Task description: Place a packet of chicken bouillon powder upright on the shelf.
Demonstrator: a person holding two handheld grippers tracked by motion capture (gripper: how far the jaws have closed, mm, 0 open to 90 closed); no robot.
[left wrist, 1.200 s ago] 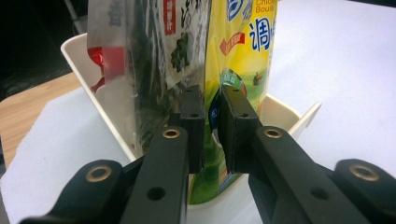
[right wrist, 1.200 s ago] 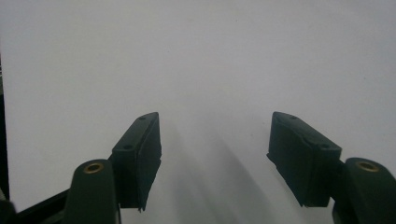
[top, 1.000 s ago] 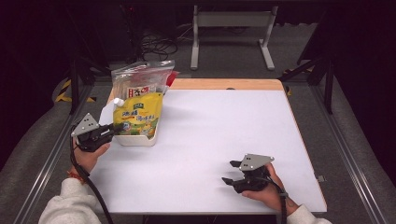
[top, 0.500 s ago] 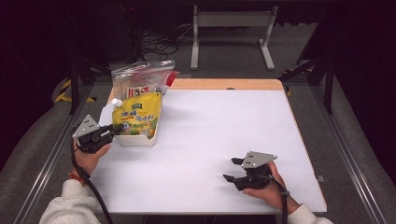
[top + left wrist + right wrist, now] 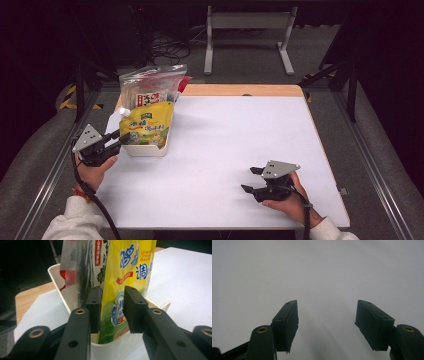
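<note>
Two grippers are at the near side of the table (image 5: 240, 150), one in each hand. At near right, the right gripper (image 5: 251, 179) rests low on the white surface; its jaws stand spread, with nothing but bare table between them, as the right gripper view also shows. At near left, the left gripper (image 5: 121, 136) points at one white container (image 5: 147, 149) that stands near the left edge. In the left gripper view, the left gripper's jaws have just been opening: the yellow pouch (image 5: 125, 285) stands between them, close to one pad, with a gap at the other, so it is not pinched. This one yellow pouch stands upright in the near part of the container and leans a little. Behind it, farther away, one clear packet (image 5: 150, 87) with red and dark print stands in the same container, taller than the pouch. So two packs are in one container.
</note>
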